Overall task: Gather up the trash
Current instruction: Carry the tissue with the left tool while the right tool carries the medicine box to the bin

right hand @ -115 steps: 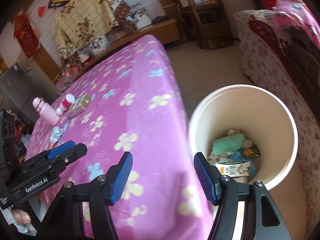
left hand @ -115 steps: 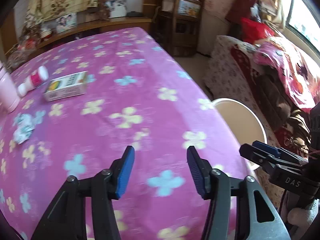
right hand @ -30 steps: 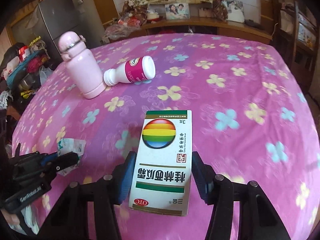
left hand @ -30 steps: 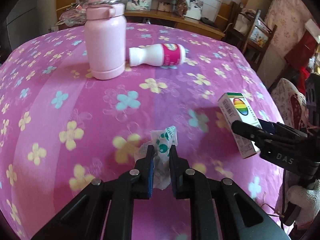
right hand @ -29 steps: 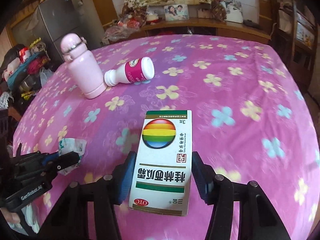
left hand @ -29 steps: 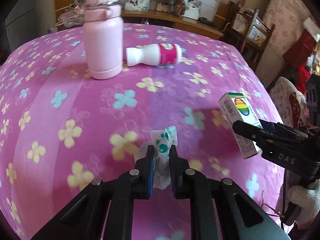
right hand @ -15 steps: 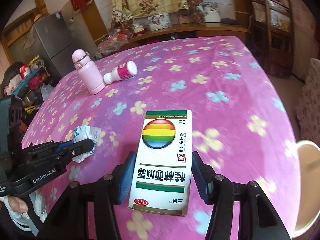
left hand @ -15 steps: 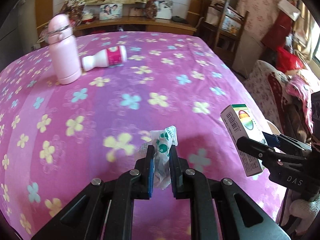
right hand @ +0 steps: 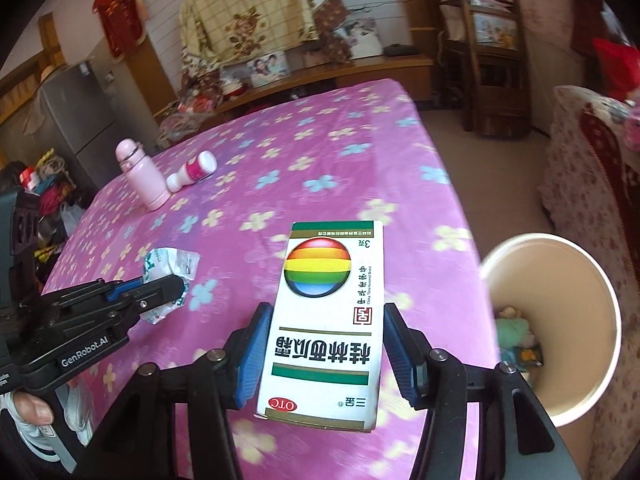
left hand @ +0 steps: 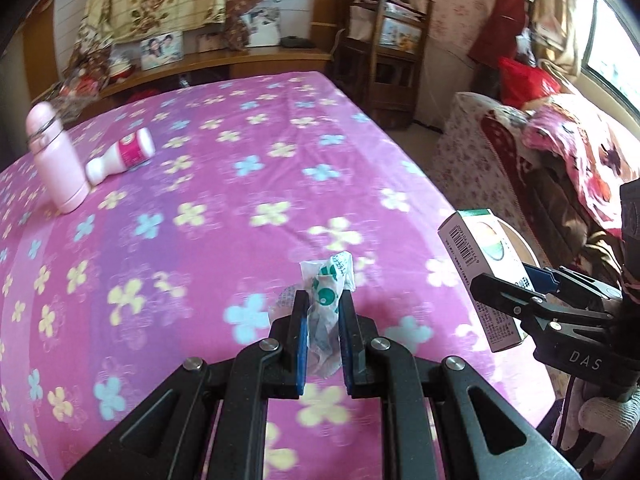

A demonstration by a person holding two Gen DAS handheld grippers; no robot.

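Observation:
My left gripper (left hand: pixel 323 312) is shut on a crumpled white and green wrapper (left hand: pixel 330 284), held above the pink flowered table (left hand: pixel 224 184). It also shows in the right wrist view (right hand: pixel 170 264). My right gripper (right hand: pixel 326 340) is shut on a white medicine box with a rainbow ball (right hand: pixel 326 312), also seen in the left wrist view (left hand: pixel 484 276). The cream trash bucket (right hand: pixel 560 280) stands on the floor past the table's right edge, with trash at its bottom.
A pink flask (left hand: pixel 56 168) stands at the table's far left with a white and pink bottle (left hand: pixel 124 156) lying beside it. A flowered sofa (left hand: pixel 540 160) is at the right, beyond the bucket. A wooden shelf (left hand: pixel 384 68) stands at the back.
Both grippers have taken hold of their items and swung right, away from the flask and bottle. The bucket has come into the right wrist view.

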